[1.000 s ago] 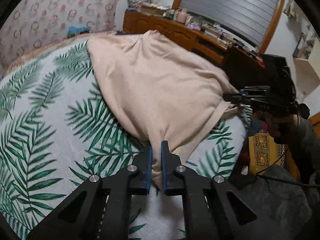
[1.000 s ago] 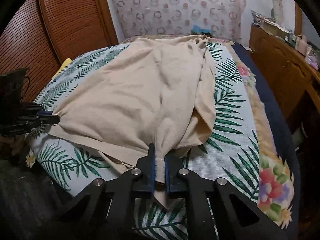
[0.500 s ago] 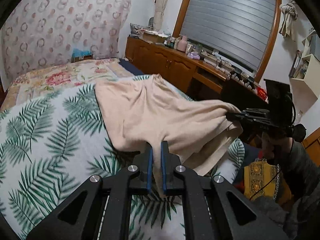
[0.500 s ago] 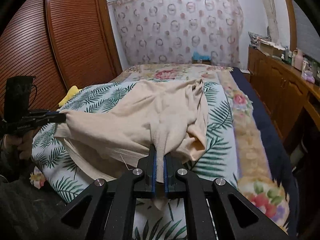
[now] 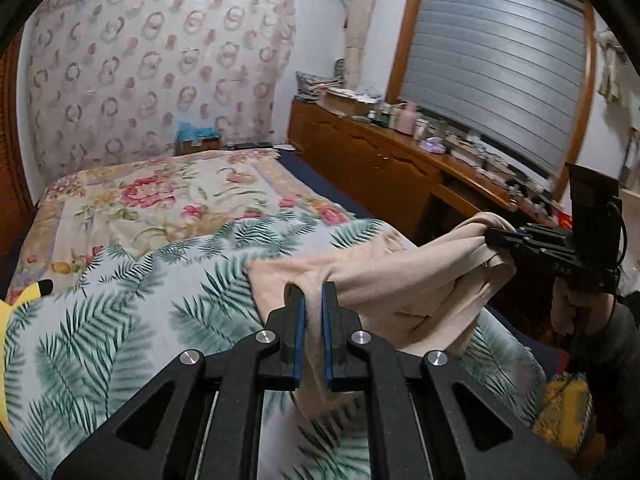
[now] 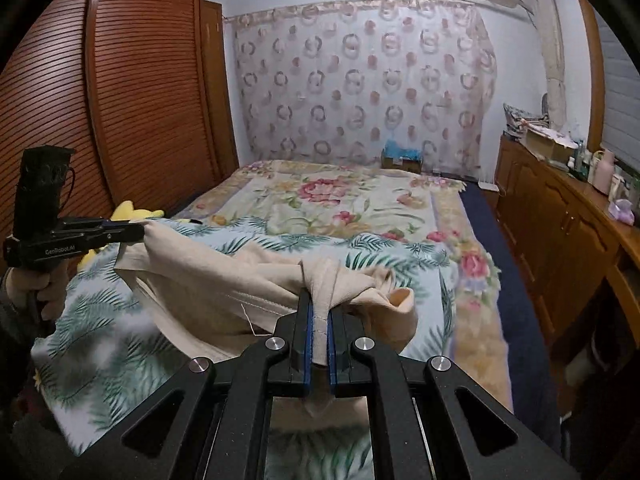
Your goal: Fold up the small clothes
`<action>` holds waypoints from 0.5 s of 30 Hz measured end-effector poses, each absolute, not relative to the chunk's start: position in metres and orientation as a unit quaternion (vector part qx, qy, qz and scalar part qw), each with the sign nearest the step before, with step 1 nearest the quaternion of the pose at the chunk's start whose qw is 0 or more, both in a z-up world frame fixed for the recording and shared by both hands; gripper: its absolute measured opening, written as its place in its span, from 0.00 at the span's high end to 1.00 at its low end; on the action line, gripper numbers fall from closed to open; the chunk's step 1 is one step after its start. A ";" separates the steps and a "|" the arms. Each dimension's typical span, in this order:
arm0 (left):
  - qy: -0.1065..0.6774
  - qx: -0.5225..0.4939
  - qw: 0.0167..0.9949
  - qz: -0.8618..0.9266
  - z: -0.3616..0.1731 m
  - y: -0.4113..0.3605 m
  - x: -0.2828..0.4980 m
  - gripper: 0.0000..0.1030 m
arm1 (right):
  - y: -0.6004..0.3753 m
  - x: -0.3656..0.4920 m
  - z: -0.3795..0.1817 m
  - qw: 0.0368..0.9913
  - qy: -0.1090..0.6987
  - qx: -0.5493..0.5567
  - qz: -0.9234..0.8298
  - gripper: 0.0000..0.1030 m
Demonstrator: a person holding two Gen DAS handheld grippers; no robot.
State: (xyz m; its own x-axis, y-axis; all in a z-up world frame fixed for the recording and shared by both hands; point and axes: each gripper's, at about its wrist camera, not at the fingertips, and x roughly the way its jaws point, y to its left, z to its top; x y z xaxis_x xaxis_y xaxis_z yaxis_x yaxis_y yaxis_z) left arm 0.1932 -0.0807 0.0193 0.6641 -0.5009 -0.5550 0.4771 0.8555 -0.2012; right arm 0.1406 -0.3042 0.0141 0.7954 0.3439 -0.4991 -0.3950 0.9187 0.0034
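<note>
A beige garment (image 5: 404, 280) hangs bunched between both grippers above the near end of the bed (image 5: 120, 280). My left gripper (image 5: 311, 300) is shut on one corner of it, the cloth trailing down between the blue pads. My right gripper (image 6: 318, 308) is shut on the other corner of the beige garment (image 6: 224, 280), a seam showing in its jaws. In the left wrist view the right gripper (image 5: 496, 236) appears at the right, pinching cloth. In the right wrist view the left gripper (image 6: 136, 232) appears at the left, also pinching cloth. The garment's lower part sags onto the palm-leaf sheet.
A floral blanket (image 6: 340, 200) covers the far half of the bed. A yellow plush toy (image 6: 128, 212) lies at the bed's left edge by the wooden wardrobe (image 6: 120, 100). A cluttered wooden sideboard (image 5: 400, 152) runs along the right wall under the shuttered window. A person's hand (image 6: 36, 284) holds the left grip.
Both grippers have risen and pulled back, lifting the beige garment off the sheet. It lay spread flat over the bed a second ago; now it hangs bunched between them.
</note>
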 end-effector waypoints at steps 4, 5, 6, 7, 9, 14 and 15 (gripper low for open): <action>0.321 -0.025 0.912 -0.256 0.012 -0.082 0.228 0.92 | -0.299 0.188 0.005 0.941 0.272 -0.055 0.194 0.95; 0.326 -0.027 0.910 -0.254 0.008 -0.082 0.237 0.92 | -0.298 0.198 0.002 0.939 0.278 -0.055 0.195 0.95; 0.330 -0.026 0.909 -0.252 0.005 -0.082 0.242 0.92 | -0.298 0.206 0.002 0.938 0.282 -0.054 0.196 0.95; 0.337 -0.022 0.908 -0.248 0.001 -0.083 0.250 0.92 | -0.298 0.216 -0.003 0.935 0.289 -0.052 0.198 0.95; 0.346 -0.017 0.905 -0.245 -0.008 -0.086 0.260 0.92 | -0.298 0.232 -0.008 0.931 0.301 -0.049 0.201 0.95; 0.375 -0.004 0.896 -0.236 -0.029 -0.095 0.274 0.92 | -0.296 0.250 -0.012 0.926 0.319 -0.047 0.199 0.93; 0.379 0.001 0.895 -0.236 -0.031 -0.096 0.274 0.92 | -0.295 0.251 -0.010 0.926 0.319 -0.046 0.198 0.86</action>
State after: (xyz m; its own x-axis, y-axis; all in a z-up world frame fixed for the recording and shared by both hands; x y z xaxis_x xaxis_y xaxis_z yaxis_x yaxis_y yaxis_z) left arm 0.2745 -0.0962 -0.0314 0.6004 -0.4222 -0.6792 0.4234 0.8883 -0.1778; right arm 0.2506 -0.2954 -0.0101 0.7177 0.3375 -0.6090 -0.3966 0.9171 0.0409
